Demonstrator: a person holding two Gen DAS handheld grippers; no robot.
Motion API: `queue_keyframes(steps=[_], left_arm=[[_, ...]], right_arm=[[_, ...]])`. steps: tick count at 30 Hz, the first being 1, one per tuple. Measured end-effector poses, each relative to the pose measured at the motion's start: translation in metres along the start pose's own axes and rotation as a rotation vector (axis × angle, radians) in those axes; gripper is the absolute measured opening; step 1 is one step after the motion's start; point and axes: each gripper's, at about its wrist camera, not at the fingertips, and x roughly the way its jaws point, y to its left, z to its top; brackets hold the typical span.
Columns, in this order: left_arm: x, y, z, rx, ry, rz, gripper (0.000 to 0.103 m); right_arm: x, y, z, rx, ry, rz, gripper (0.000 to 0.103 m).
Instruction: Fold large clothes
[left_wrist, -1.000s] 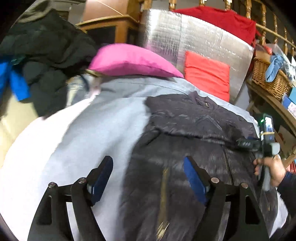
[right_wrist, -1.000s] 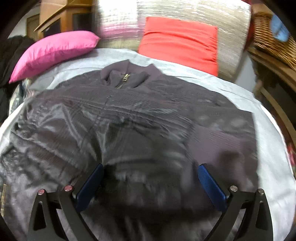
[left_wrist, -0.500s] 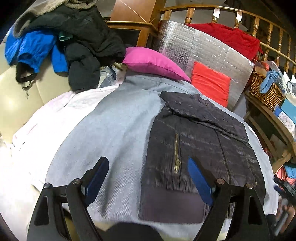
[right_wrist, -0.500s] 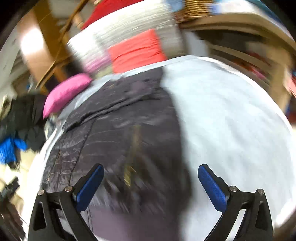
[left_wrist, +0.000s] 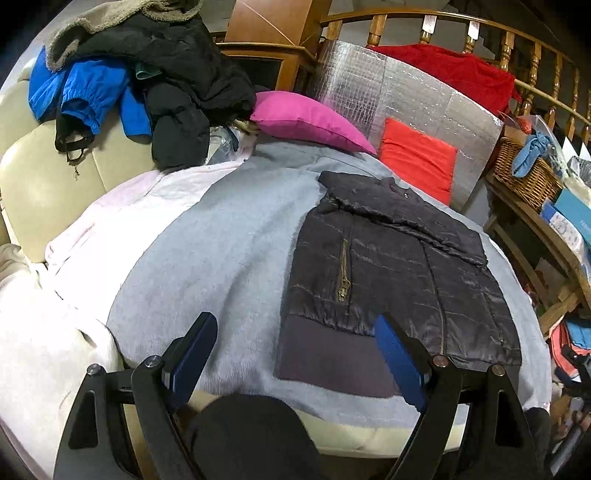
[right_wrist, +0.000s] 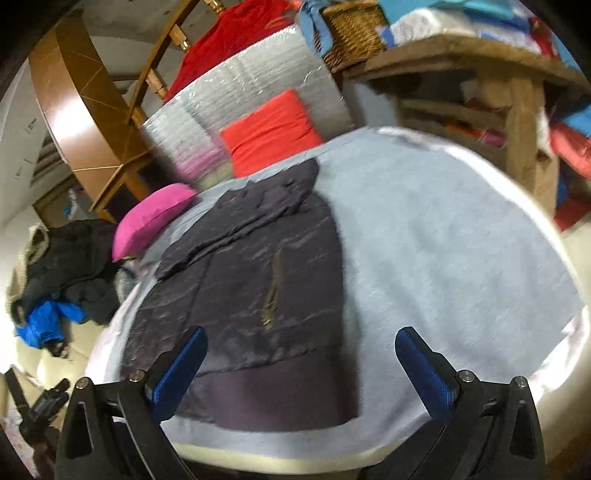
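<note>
On the grey sheet (left_wrist: 229, 258) covering the bed, the dark jacket (left_wrist: 388, 266) lies flat with its sleeves folded in, ready for another fold, while the left claw (left_wrist: 295, 354) and right claw (right_wrist: 299, 369) hover near its hem, both spread wide and empty.

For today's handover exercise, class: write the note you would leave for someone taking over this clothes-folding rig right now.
Left tongs: open, empty, off the near edge of the bed.
Right tongs: open, empty, above the jacket's hem.
Jacket: flat on the grey sheet, collar toward the pink pillow and red cushion, sleeves folded in, giving a rough rectangle.
Done: side folds.
Left: probably fold hem up to collar. Other coats lie piled at the far left, unfolded.
</note>
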Motion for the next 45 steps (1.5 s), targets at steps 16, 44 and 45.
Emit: queue_keyframes(steps=[16,44,45], left_arm=[[0.074,0.016,-0.011,-0.072,0.178,-0.069,0.09],[0.118,0.007,-0.012,-0.078,0.245,-0.123,0.09],[0.118,0.006,-0.011,-0.08,0.239,-0.128,0.09]], right_arm=[[0.053,-0.034,-0.025,0.158,0.223,0.086,0.103],[0.097,-0.029,-0.025,0.172,0.281,0.165,0.078],[0.096,-0.029,-0.025,0.172,0.279,0.168,0.078]])
